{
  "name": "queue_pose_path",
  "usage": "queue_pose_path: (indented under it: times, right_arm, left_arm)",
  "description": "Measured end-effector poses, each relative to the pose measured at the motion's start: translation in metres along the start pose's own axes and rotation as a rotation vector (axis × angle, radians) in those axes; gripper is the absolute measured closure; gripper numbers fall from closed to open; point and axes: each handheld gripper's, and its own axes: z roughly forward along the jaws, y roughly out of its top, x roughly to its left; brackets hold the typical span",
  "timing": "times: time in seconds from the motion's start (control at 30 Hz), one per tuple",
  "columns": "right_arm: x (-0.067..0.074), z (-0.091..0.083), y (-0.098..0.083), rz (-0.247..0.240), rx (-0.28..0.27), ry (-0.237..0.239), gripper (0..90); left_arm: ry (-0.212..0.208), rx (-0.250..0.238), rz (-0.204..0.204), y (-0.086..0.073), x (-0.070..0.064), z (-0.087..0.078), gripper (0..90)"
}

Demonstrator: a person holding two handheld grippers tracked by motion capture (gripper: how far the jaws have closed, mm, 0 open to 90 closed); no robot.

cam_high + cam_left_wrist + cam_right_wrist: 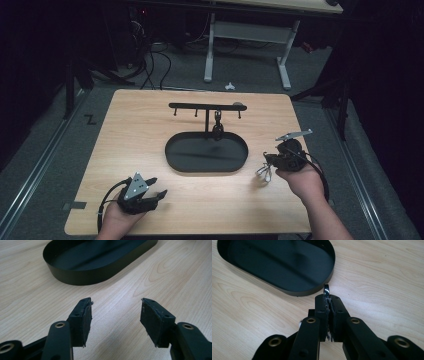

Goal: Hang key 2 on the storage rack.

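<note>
A black oval tray point(200, 156) lies mid-table, with a T-shaped hook rack point(206, 106) rising from its far side. One dark item point(217, 128) hangs from a hook on the rack. My right gripper point(266, 159) is held above the table right of the tray, shut on a shiny metal ring point(326, 290) that pokes out past its tips point(328, 297). Silvery key-like pieces point(264, 173) dangle below it. My left gripper point(152, 193) rests near the front left edge, open with nothing between its fingers point(82, 315). It faces the tray wall point(82, 273).
The tray point(282, 265) lies just beyond the right gripper's tips. Bare wooden tabletop point(150, 130) surrounds the tray. Beyond the table's far edge stand a white desk frame point(210, 45) and cables on the floor.
</note>
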Motion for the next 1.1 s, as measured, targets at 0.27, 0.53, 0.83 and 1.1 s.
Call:
queue_pose_path:
  times: [0.27,0.53,0.83,1.1]
  right_arm:
    - [0.007,-0.003,0.011,-0.016,-0.001,0.006,86.3]
    - [0.016,-0.007,0.024,-0.045,-0.015,0.018,86.3]
    - [0.023,-0.006,0.041,-0.073,-0.024,0.036,86.3]
    - [0.026,-0.001,0.055,-0.078,-0.026,0.044,86.3]
  left_arm:
    - [0.002,-0.015,-0.006,0.000,0.001,-0.005,42.7]
    - [0.010,-0.015,-0.018,-0.001,0.003,-0.007,42.8]
    - [0.015,-0.012,-0.013,0.001,0.000,-0.005,42.9]
    - [0.018,-0.009,-0.012,-0.002,0.001,-0.008,43.0]
